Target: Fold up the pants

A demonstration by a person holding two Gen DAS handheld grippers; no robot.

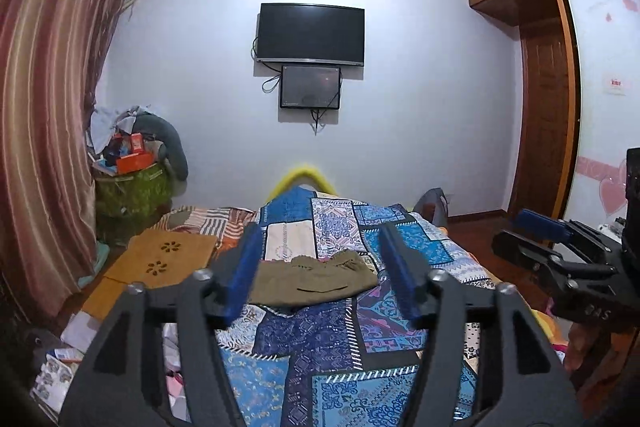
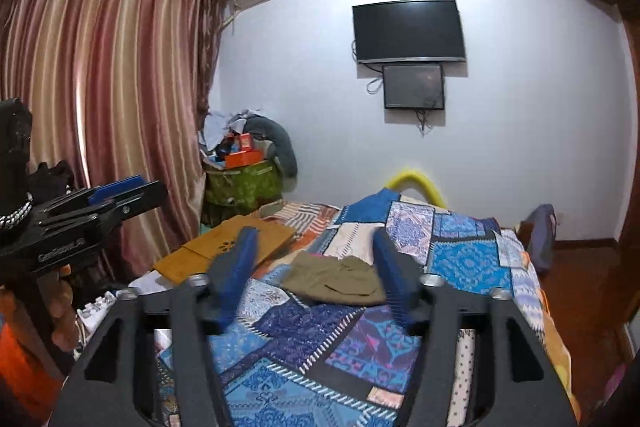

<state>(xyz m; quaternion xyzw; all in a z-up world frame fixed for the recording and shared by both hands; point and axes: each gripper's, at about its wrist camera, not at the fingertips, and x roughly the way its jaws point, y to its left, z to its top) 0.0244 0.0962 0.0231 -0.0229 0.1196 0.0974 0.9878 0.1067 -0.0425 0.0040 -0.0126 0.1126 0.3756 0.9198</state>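
Right hand-held gripper [image 1: 532,231] is marked "BAS".

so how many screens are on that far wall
2, both dark. The large TV hangs at mid wall; the smaller screen sits directly beneath it, touching or nearly touching its lower edge. None other shows, though parts of the wall lie outside both views.

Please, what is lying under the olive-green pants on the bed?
The pants lie folded on a blue patchwork quilt that covers the bed. The quilt shows on all sides of them. The part directly beneath is covered, so anything there cannot be seen.
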